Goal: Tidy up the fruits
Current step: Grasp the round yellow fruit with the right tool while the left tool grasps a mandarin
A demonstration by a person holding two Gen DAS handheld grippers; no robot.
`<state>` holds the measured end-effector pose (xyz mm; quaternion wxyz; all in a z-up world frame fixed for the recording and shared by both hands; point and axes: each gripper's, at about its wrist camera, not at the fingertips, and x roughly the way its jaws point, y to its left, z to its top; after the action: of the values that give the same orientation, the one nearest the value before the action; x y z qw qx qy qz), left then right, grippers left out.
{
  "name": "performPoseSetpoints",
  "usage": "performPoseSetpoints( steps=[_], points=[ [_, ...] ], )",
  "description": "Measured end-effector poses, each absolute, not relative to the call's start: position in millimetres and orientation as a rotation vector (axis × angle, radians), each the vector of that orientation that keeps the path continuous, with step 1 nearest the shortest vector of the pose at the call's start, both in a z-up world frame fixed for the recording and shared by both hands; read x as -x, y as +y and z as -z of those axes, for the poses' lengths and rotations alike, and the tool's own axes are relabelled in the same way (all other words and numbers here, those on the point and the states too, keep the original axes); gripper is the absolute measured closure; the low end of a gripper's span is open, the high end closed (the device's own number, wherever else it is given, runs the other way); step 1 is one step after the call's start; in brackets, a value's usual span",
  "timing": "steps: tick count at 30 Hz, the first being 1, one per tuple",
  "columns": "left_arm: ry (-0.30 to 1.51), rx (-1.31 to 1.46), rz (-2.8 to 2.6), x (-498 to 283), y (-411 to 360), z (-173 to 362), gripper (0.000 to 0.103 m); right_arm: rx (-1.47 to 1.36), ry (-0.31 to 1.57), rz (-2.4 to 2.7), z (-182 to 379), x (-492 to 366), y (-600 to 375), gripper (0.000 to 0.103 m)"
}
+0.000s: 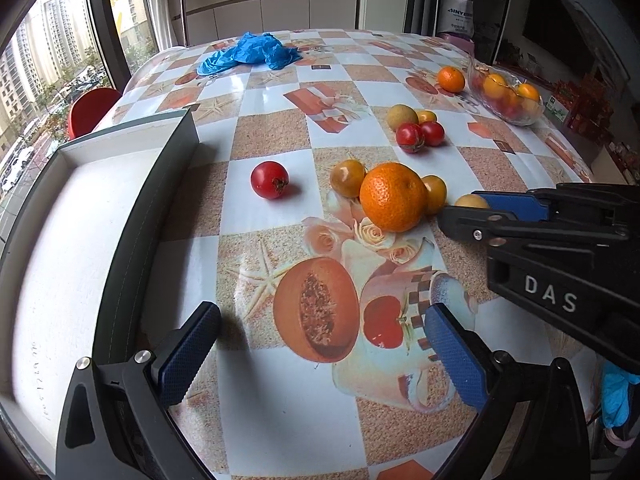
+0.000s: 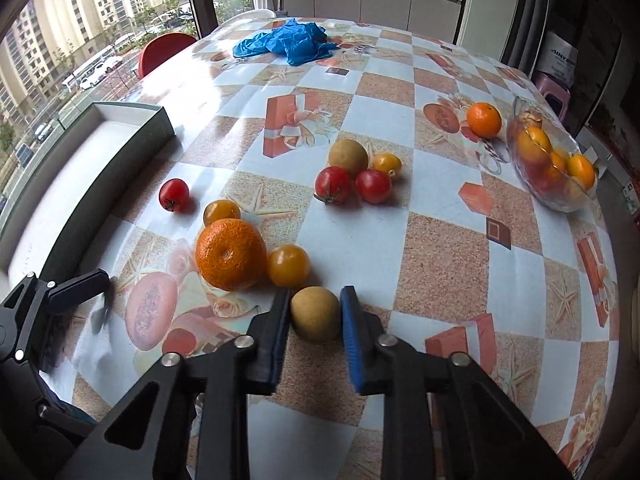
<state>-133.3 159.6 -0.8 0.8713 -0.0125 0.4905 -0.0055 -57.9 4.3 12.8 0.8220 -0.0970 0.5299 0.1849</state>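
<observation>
Right hand-held gripper [image 2: 315,312] — clamped on tan fruit [image 2: 315,313].

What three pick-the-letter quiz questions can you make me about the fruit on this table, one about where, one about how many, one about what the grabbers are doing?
1. Where is the blue plastic bag?
A. at the far end of the table
B. inside the glass bowl
C. in the white tray

2. How many red tomatoes lie loose on the table?
A. one
B. three
C. six

3. What is the right gripper doing?
A. standing open over nothing
B. closed on a small tan round fruit
C. holding the big orange

Answers:
1 A, it lies crumpled far from the fruit.
2 B, one tomato sits alone and two sit together.
3 B, both pads press the tan fruit, while the big orange rests untouched beside it.
</observation>
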Motion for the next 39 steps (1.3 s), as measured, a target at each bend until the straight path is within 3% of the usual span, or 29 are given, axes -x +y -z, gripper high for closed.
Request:
performPoseSetpoints(
  steps=[7,8,9,10,18,20,21,24,39],
  points=[
    [1.03,-0.001,0.016,119,149,-6,0.003,0.118,1.123,-0.357,-16,66,-40,0.076],
    [1.024,0.0,0.019,116,147,-8,0.009,0.107,1.124,-0.349,-16,67,-47,0.076],
    [1.027,0.003,0.024,111,145,-9,0.022,0.092,1.126,-0.343,-16,69,-53,0.076],
    [1.044,0.009,0.033,106,142,-9,0.027,0.076,1.126,-0.338,-16,71,-60,0.076],
    [1.055,0.098,0.031,75,135,-13,0.027,0.028,1.125,-0.322,-17,81,-85,0.076],
    [1.06,0.112,0.03,71,135,-13,0.038,0.026,1.123,-0.322,-17,83,-86,0.076],
    [1.072,0.114,0.032,70,135,-12,0.051,0.024,1.121,-0.321,-17,83,-86,0.076],
    [1.07,0.113,0.032,71,136,-13,0.065,0.02,1.12,-0.321,-17,86,-87,0.076],
    [0.96,0.068,0.101,137,151,-52,0.065,0.012,1.138,-0.319,-21,107,-80,0.076]
  ],
)
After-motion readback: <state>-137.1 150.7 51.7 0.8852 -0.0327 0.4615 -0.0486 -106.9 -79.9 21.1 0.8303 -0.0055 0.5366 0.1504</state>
